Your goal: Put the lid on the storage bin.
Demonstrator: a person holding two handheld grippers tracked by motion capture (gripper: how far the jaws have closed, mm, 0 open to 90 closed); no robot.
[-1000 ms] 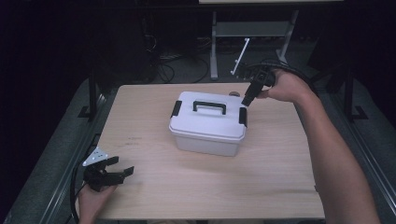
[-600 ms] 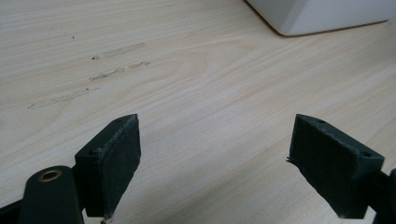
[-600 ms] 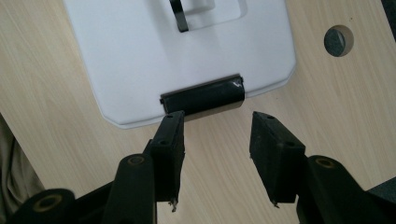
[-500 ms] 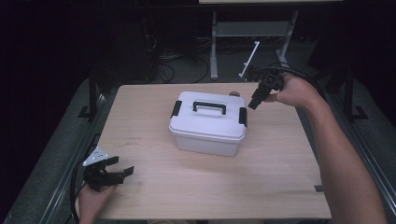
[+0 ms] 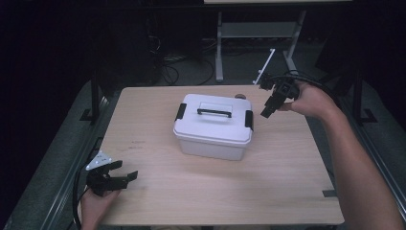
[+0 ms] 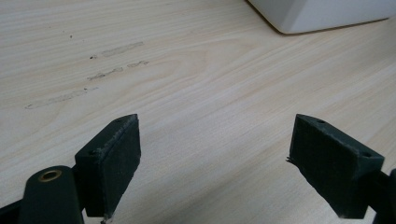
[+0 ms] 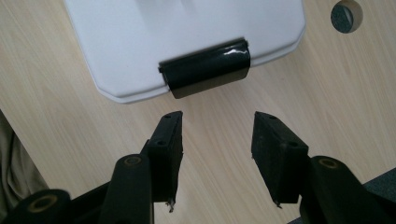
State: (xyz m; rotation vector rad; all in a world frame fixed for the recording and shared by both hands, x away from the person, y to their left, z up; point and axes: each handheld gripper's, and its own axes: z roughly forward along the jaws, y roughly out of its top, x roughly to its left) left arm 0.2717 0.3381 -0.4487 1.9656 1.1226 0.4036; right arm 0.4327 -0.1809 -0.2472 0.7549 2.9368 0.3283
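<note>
A white plastic box (image 5: 213, 127) with a black handle (image 5: 214, 112) and black side latches stands shut in the middle of the wooden table (image 5: 287, 182). My right gripper (image 5: 266, 113) hangs open just right of the box, a short way off its right latch (image 5: 249, 120). In the right gripper view the latch (image 7: 205, 67) lies just beyond the open gripper (image 7: 217, 126), nothing between the pads. My left gripper (image 5: 130, 176) rests open at the table's front left corner, far from the box. In the left gripper view, bare wood lies between its pads (image 6: 112, 158), with the box's corner (image 6: 322, 14) at the top.
A round cable hole (image 7: 346, 15) is cut in the table behind the box. Metal stand legs (image 5: 220, 43) and loose cables (image 5: 172, 67) lie on the dark floor beyond the far edge. Faint scuff marks (image 6: 88, 77) show on the wood at front left.
My right gripper has drawn back to the right and up, away from the box's right latch where it was a second ago. The left gripper has not moved.
</note>
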